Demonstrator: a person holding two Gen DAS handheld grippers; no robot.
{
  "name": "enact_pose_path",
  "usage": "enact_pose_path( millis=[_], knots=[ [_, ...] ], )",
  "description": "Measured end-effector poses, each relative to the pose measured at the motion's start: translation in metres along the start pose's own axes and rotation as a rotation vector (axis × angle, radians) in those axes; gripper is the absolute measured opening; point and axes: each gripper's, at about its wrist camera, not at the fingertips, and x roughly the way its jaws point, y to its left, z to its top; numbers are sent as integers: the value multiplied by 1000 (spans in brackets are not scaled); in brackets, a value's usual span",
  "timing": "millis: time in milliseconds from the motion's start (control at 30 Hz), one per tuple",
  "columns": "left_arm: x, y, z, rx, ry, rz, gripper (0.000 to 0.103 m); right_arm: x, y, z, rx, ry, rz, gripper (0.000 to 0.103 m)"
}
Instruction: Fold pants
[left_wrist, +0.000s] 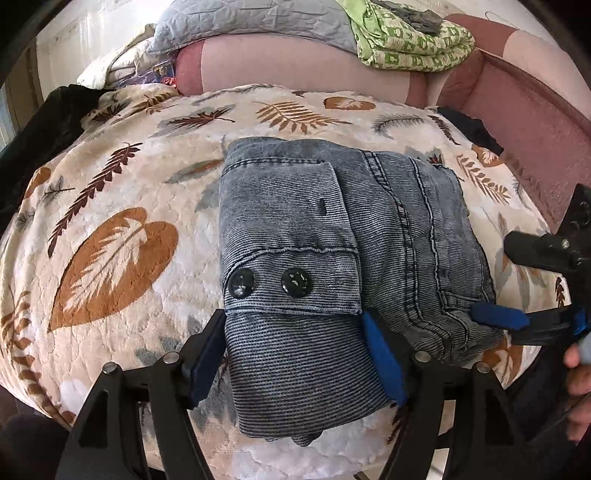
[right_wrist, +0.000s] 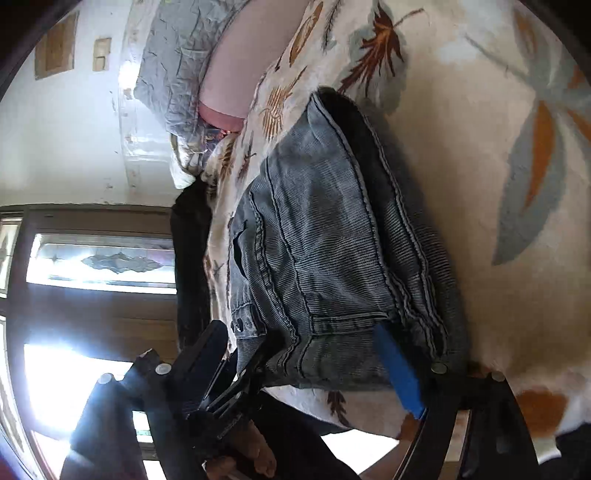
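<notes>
A black garment (left_wrist: 55, 122) is lying at the far left edge of the leaf-print fleece blanket (left_wrist: 110, 221), which is covering the whole near surface. The left gripper (left_wrist: 295, 354) is standing with its fingers spread wide on either side of the near end of the folded pants (left_wrist: 332, 240), touching the grey-blue corduroy bundle without pinching it. The pants are sitting in the middle of the blanket, the buttoned waistband flap with two black buttons (left_wrist: 269, 282) facing up. To the right, the right gripper (right_wrist: 325, 369) is straddling the near right corner of the pants, one blue-padded finger (right_wrist: 399, 373) lying under the hem edge, the jaws apart and not pressing the cloth. Far behind, a grey quilt (left_wrist: 240, 26) and a green patterned blanket (left_wrist: 410, 40) are resting on the pink sofa (left_wrist: 517, 99).
</notes>
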Motion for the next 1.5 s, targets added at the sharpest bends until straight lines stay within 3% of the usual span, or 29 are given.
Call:
enact_pose_path(
  millis=[100, 200, 267, 367, 433, 800, 900, 1033, 1100, 1167, 1233, 1333, 1500],
  knots=[
    [0, 1, -1, -14, 5, -3, 74, -5, 23, -3, -70, 6, -51, 85],
    [-1, 5, -8, -30, 7, -11, 74, -12, 43, -5, -111, 2, 39, 86],
    [-1, 5, -8, -33, 8, -13, 74, -10, 45, -5, -142, 6, 54, 91],
    [-1, 5, -8, -33, 13, -16, 75, 10, 9, -4, -66, 57, -58, 90],
    [-1, 4, -8, -35, 12, -14, 75, 1, -2, -4, -19, 21, 31, 90],
    [-4, 4, -7, -38, 15, -21, 75, 3, 14, 1, -35, 46, -21, 90],
    [-24, 13, -2, -77, -30, -54, 75, 1, 40, 8, -86, 12, 18, 90],
    [-47, 20, 2, -95, -114, -33, 75, -4, 59, 18, -133, -17, 69, 91],
    [-34, 17, 0, -69, -65, -14, 75, 9, 47, 22, -117, 4, 37, 93],
    [-11, 10, -8, -28, 22, 7, 75, 32, 17, 23, -68, 55, -58, 91],
    [-7, 6, -13, -9, 5, 0, 76, 25, 11, 23, -33, 20, -6, 90],
    [-8, 3, -11, 9, 8, 2, 76, 9, 42, 32, -109, 7, -92, 91],
    [-4, 6, -10, -5, 19, -18, 77, 9, 92, 72, -186, -14, 43, 92]
  ],
)
